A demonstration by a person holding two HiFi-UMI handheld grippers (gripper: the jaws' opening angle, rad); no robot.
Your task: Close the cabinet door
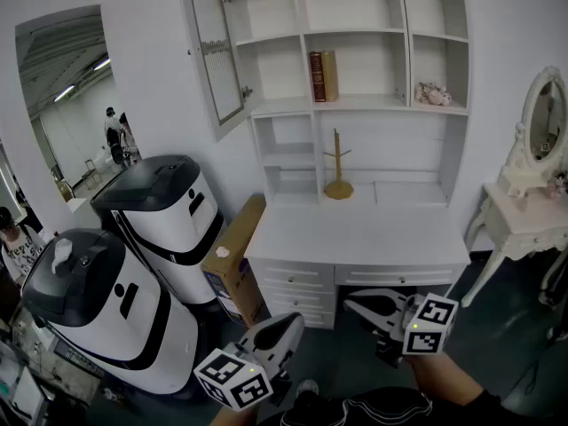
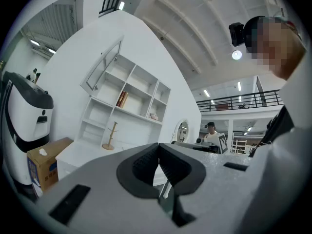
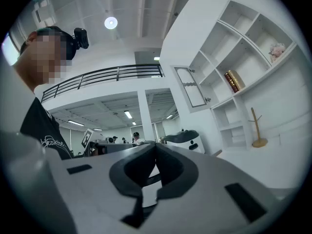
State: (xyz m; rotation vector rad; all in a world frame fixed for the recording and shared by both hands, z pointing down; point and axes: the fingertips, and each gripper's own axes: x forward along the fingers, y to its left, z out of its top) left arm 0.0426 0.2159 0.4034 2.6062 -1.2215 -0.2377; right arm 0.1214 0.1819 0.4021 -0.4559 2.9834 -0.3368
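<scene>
Both the left gripper [image 1: 291, 324] and the right gripper [image 1: 351, 304] hung before the desk [image 1: 355, 238], jaws shut on nothing, well apart from the open cabinet door [image 1: 216, 51], seemingly poised to reach.

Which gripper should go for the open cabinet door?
Left, likely. The cabinet door stands open at the shelf unit's left side, and the left gripper sits nearer below it; the right gripper is further right. Both jaws shut, empty.
</scene>
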